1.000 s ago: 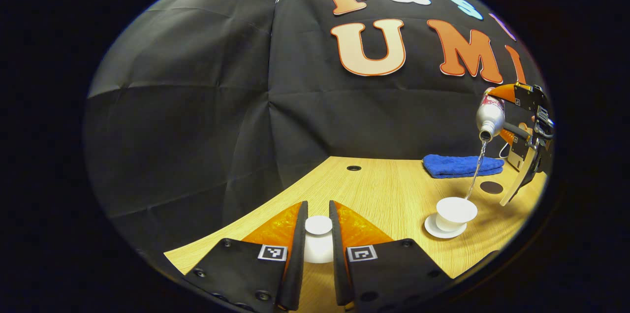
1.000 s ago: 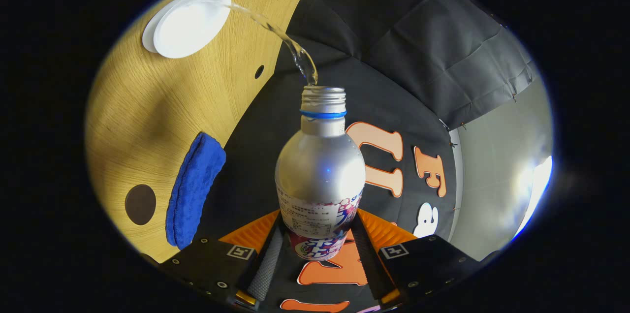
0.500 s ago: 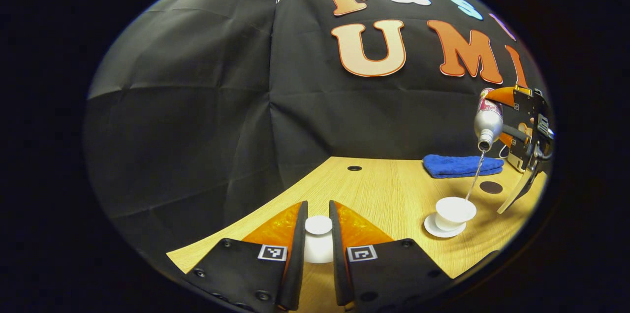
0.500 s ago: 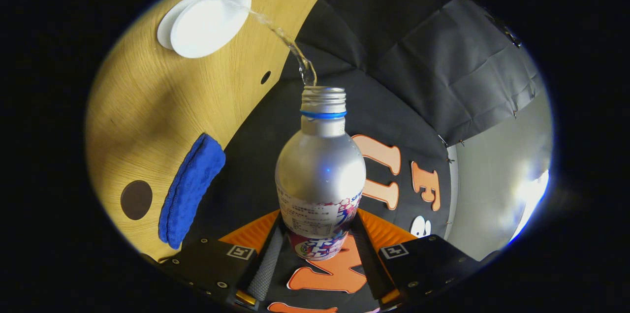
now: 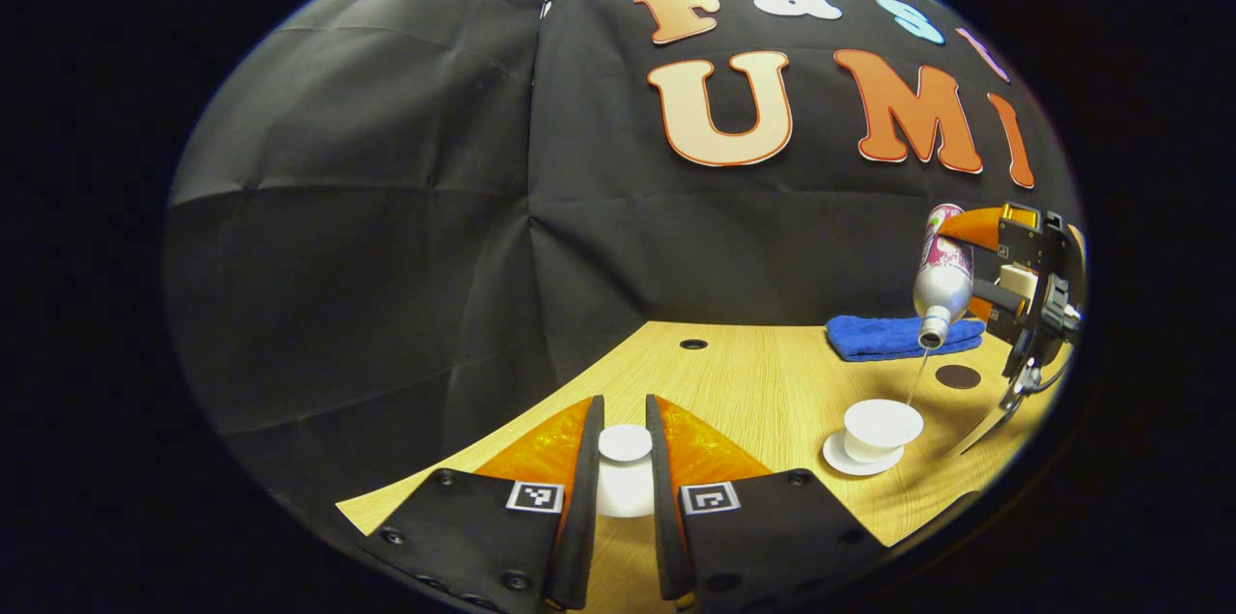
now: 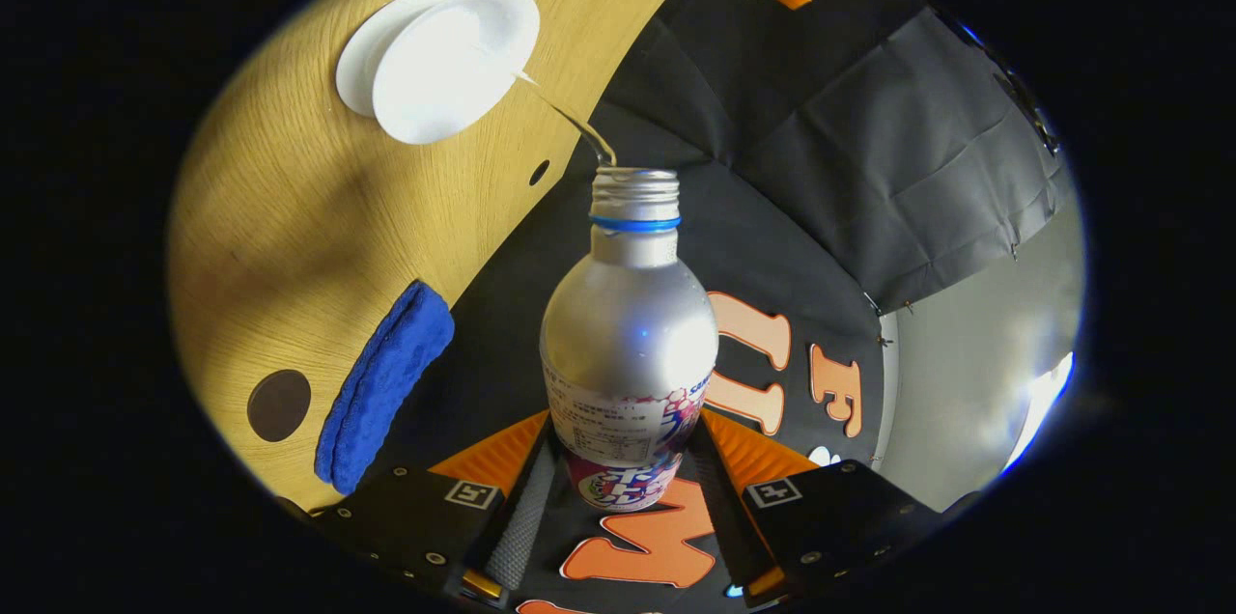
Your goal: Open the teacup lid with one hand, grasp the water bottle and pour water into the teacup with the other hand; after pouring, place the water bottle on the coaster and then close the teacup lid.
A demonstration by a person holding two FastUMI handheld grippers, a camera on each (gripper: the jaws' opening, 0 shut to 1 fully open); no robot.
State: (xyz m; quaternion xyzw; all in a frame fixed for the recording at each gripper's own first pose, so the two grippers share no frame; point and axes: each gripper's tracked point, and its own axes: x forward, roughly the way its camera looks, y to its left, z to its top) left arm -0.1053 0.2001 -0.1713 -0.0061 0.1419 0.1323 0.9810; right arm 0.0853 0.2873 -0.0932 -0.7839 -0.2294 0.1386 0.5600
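Note:
My left gripper (image 5: 625, 445) is shut on the white teacup lid (image 5: 625, 443), held just above the wooden table (image 5: 753, 382). The white teacup (image 5: 881, 429) stands uncovered on its saucer (image 5: 835, 455) at the right. Above it my right gripper (image 6: 626, 460) is shut on the silver water bottle (image 6: 629, 344), which is tipped neck-down. A thin stream of water (image 6: 565, 117) runs from the bottle's mouth into the teacup (image 6: 454, 64). In the left gripper view the bottle (image 5: 941, 281) hangs over the cup, held by the right gripper (image 5: 995, 271). A dark round coaster (image 5: 958, 376) lies behind the cup.
A folded blue towel (image 5: 898, 336) lies at the back of the table near the wall, beside the coaster (image 6: 278, 404). A small round hole (image 5: 692, 344) is set in the tabletop near the wall. The towel (image 6: 381, 387) sits between coaster and wall.
The bottle has come down closer to the cup and tilted back, and the stream of water has thinned. My left gripper holds the lid as before.

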